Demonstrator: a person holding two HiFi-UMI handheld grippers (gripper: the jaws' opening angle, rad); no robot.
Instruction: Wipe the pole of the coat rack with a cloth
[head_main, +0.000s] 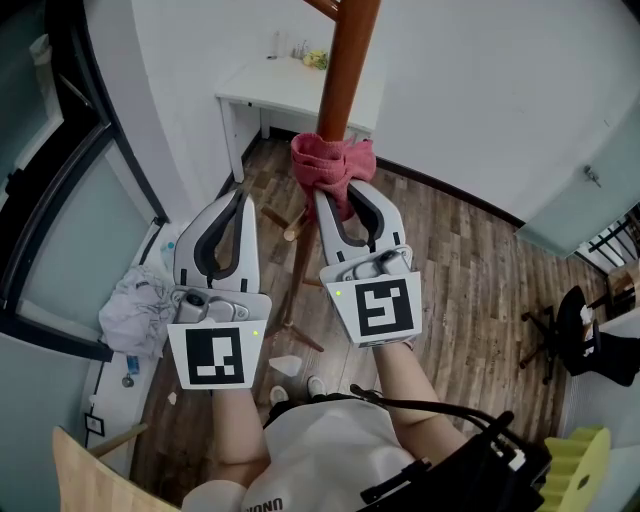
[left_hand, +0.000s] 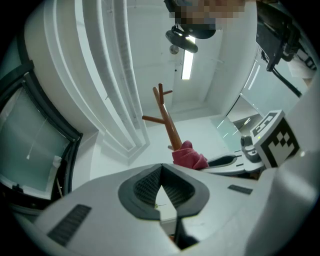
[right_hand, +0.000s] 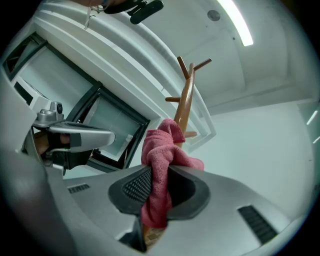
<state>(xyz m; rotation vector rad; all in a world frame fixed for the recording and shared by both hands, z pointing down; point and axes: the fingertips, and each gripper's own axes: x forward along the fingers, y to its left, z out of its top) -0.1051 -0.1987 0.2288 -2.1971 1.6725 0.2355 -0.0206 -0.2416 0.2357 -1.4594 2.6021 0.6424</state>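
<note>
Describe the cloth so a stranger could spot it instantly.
Find the tall reddish-brown wooden pole rising from the plank floor. Bunched against it, clamped in the right gripper, is the cloth: pink-red and fuzzy, unlike the pale crumpled heap by the window.

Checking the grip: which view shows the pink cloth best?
The right gripper view: the pink cloth fills the middle, pinched in the right claw. The head view shows it from above, bunched against the pole, with the pinch less clear. The left gripper view shows only a small, distant lump.
</note>
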